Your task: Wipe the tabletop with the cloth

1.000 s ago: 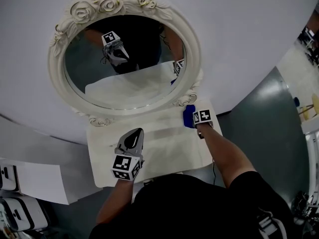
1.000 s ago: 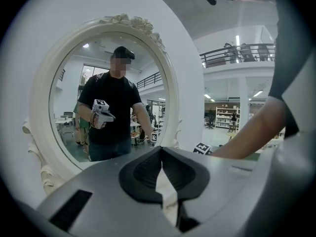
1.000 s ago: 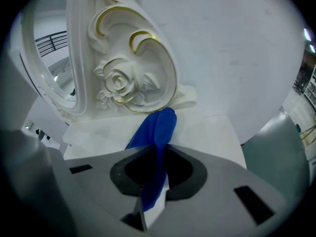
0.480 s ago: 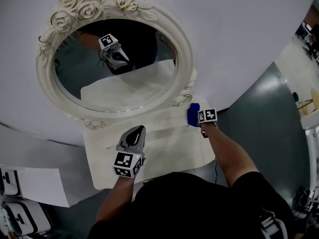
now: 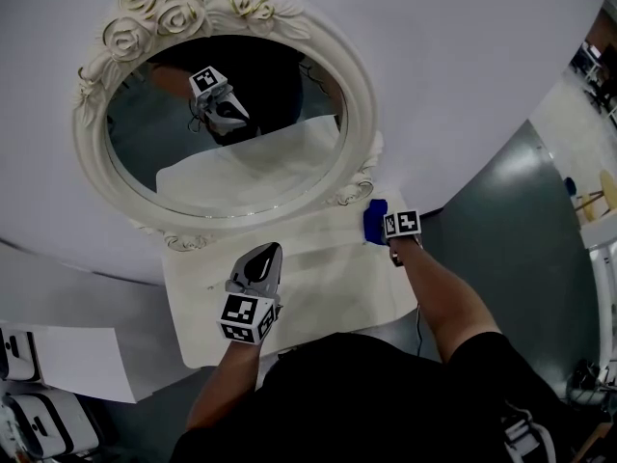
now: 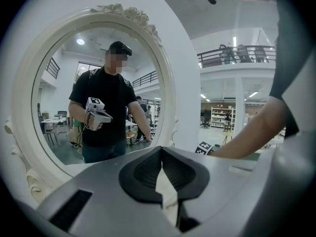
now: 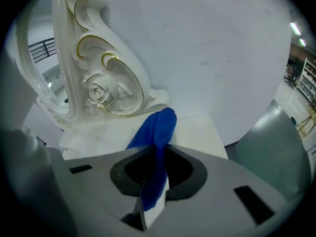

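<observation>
Right gripper view shows the right tool pinching a fold of the blue cloth, whose free end rests on the white counter at its back right corner, just beside the scrolled foot of the ornate mirror. Wiping seems to be in hand at the far edge. The next move likely calls for dragging the cloth across the bare middle, clear of the mirror, while the left tool, pressed together on nothing, hovers near left. A white wall stands behind, with grey floor to the right.
</observation>
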`<control>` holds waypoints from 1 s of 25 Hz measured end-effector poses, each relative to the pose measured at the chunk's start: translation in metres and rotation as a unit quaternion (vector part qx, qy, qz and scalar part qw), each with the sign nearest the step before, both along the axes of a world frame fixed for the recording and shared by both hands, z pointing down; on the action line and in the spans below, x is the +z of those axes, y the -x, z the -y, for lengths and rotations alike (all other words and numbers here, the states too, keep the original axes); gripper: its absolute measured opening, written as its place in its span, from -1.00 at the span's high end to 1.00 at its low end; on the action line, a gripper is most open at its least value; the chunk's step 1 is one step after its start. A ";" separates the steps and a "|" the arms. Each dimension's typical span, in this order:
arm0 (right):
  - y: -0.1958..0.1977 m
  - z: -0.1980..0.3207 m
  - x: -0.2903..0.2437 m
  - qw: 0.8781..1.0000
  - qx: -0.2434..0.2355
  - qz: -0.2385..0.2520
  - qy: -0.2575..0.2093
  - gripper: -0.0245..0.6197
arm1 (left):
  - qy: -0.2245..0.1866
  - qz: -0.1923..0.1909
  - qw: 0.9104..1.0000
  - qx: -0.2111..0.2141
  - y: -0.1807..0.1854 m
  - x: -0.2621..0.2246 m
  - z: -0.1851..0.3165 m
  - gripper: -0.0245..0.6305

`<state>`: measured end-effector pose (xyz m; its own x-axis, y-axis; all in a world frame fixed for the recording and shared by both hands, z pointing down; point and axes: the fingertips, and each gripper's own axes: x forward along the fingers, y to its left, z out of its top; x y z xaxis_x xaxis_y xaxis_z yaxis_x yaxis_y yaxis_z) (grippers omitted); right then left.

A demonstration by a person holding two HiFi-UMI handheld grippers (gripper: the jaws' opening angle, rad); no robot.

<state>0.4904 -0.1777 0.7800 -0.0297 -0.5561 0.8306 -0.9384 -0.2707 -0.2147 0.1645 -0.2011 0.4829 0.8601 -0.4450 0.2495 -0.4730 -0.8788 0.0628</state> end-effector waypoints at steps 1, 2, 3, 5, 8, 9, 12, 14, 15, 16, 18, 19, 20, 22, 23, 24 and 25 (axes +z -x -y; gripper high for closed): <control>0.001 -0.001 -0.001 1.000 -0.003 -0.004 -0.001 0.80 | -0.001 -0.001 1.000 -0.001 0.003 -0.001 0.000 0.89; 0.004 -0.002 -0.003 1.000 -0.007 -0.009 -0.002 0.80 | -0.002 -0.002 1.000 -0.002 0.007 -0.002 0.001 0.89; 0.006 -0.002 -0.006 1.000 -0.011 -0.012 -0.005 0.80 | -0.003 -0.002 1.000 -0.003 0.010 -0.003 0.001 0.89; 0.014 -0.002 -0.014 1.000 -0.018 -0.012 -0.015 0.80 | -0.006 -0.002 1.000 -0.004 0.018 -0.004 0.000 0.89; 0.030 -0.001 -0.030 0.999 -0.023 -0.007 -0.040 0.80 | -0.009 -0.002 1.000 -0.005 0.029 -0.005 -0.004 0.89; 0.036 0.000 -0.036 0.998 -0.025 -0.004 -0.049 0.80 | -0.009 -0.001 1.000 -0.005 0.033 -0.006 -0.006 0.89; 0.055 0.000 -0.058 0.996 -0.033 -0.005 -0.081 0.81 | -0.010 0.001 1.000 -0.004 0.043 -0.007 -0.011 0.89; 0.070 0.001 -0.075 0.993 -0.048 -0.015 -0.103 0.81 | -0.010 0.003 1.000 -0.003 0.051 -0.008 -0.014 0.89; 0.079 0.002 -0.084 0.992 -0.057 -0.019 -0.114 0.81 | -0.010 0.004 1.000 -0.004 0.056 -0.008 -0.015 0.89; 0.089 0.003 -0.092 0.990 -0.066 -0.021 -0.125 0.81 | -0.012 0.004 1.000 -0.005 0.060 -0.009 -0.016 0.89; 0.107 0.003 -0.108 0.986 -0.081 -0.024 -0.145 0.81 | -0.015 0.003 1.000 -0.008 0.068 -0.012 -0.018 0.89; 0.116 0.003 -0.117 0.984 -0.089 -0.025 -0.155 0.81 | -0.016 0.002 1.000 -0.010 0.072 -0.013 -0.020 0.89; 0.125 0.002 -0.126 0.981 -0.096 -0.027 -0.164 0.81 | -0.017 0.002 1.000 -0.011 0.075 -0.014 -0.022 0.89; 0.141 0.001 -0.143 0.977 -0.108 -0.032 -0.181 0.81 | -0.020 0.001 1.000 -0.011 0.081 -0.018 -0.026 0.89; 0.149 0.000 -0.152 0.975 -0.113 -0.033 -0.190 0.81 | -0.021 0.001 1.000 -0.011 0.084 -0.019 -0.028 0.89; 0.157 -0.001 -0.161 0.972 -0.117 -0.034 -0.199 0.81 | -0.023 0.001 1.000 -0.011 0.087 -0.021 -0.030 0.89; 0.165 -0.003 -0.170 0.970 -0.121 -0.035 -0.208 0.81 | -0.024 0.001 1.000 -0.010 0.090 -0.022 -0.033 0.89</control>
